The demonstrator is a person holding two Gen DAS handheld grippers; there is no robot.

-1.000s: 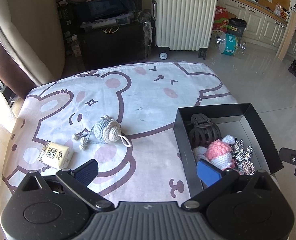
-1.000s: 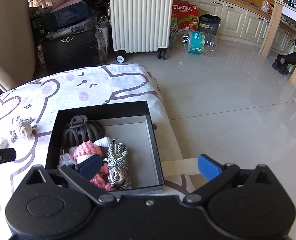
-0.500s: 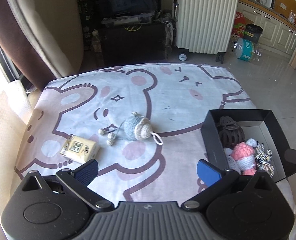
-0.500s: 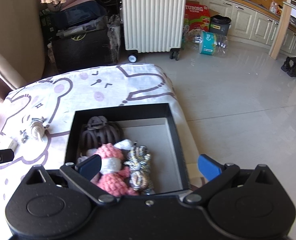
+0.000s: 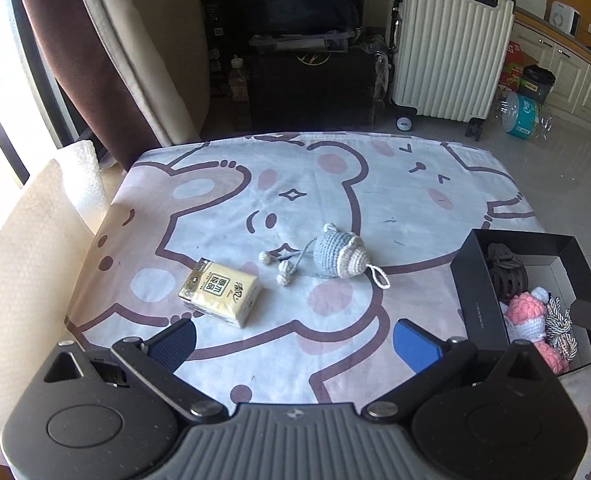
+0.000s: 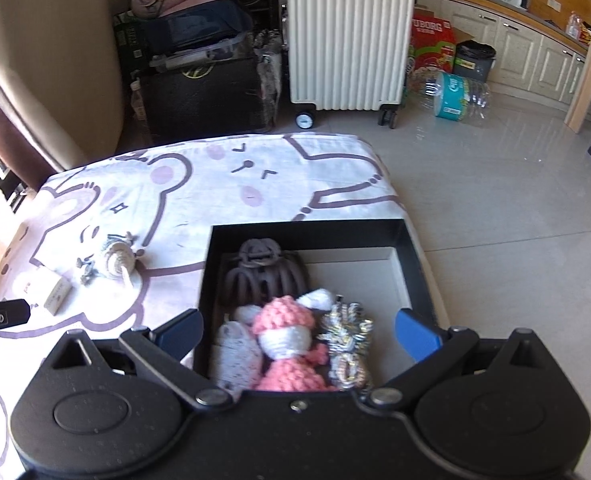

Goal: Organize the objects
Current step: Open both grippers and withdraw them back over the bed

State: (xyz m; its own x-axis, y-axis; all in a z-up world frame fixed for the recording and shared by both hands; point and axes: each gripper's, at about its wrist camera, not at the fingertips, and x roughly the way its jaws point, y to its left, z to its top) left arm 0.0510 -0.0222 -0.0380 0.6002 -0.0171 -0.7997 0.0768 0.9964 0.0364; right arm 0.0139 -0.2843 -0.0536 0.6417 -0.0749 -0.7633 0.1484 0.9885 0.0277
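As the left gripper (image 5: 294, 335), jaws spread and empty, has swung leftward, the yellow tissue packet (image 5: 220, 293) near the bedsheet's (image 5: 375, 184) left edge seems its target; right gripper (image 6: 298, 332) hovers released over the black cardboard box (image 6: 307, 233).

The left gripper's (image 5: 293, 340) own housing blocks the near edge of the bear-print cloth (image 5: 375, 184), while at three o'clock the black box (image 5: 480, 300) hides part of its contents behind its near wall and the other gripper's tip. In the right wrist view, the pink crochet doll's (image 6: 291, 344) lower body disappears behind the right gripper (image 6: 297, 334). At nine o'clock the tissue pack (image 6: 57, 292) is washed out by glare, its print unreadable.
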